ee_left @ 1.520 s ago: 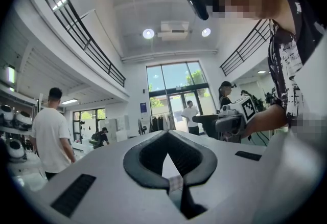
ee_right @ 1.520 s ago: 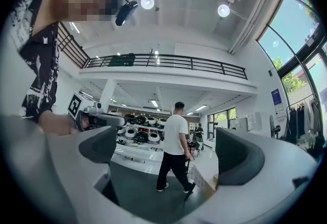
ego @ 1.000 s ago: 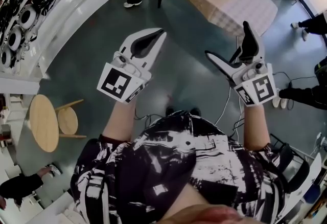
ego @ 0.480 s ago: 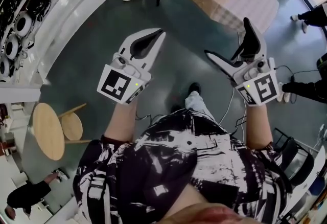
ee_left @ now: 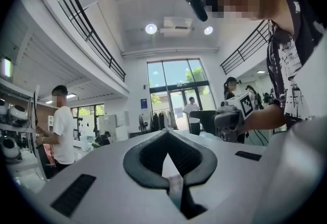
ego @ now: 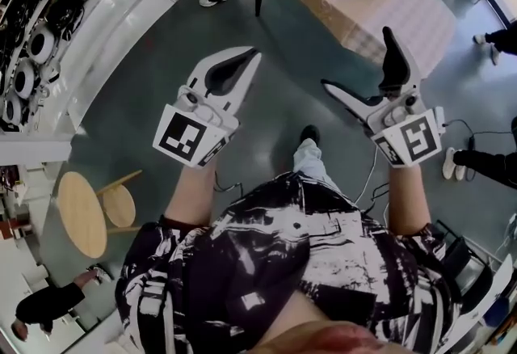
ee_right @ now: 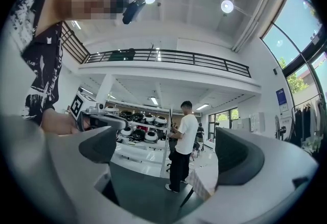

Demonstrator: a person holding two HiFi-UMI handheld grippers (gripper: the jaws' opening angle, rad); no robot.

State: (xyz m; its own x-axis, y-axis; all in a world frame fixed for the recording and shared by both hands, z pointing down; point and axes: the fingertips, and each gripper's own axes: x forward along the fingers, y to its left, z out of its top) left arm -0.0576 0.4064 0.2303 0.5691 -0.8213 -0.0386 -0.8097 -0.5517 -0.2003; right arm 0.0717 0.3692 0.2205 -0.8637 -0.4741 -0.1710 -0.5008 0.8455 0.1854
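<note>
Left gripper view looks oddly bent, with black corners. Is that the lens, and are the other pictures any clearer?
Left gripper view: the wide-angle lens bows the railing and blackens the corners; the ceiling lamp glares; the left gripper, shut, looks a little soft up close. Right gripper view: same bowing, with the window brightest. Head view: evenly lit and sharp, no hard shadows on the floor.

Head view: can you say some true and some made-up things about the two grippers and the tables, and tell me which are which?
1. The left gripper has its jaws shut with nothing between them. True.
2. The right gripper is holding a cup. False: its jaws stand wide apart and empty.
3. The checked table lies ahead of both grippers, and neither touches it. True.
4. The round wooden table is on the person's right. False: it stands on the left side.
</note>
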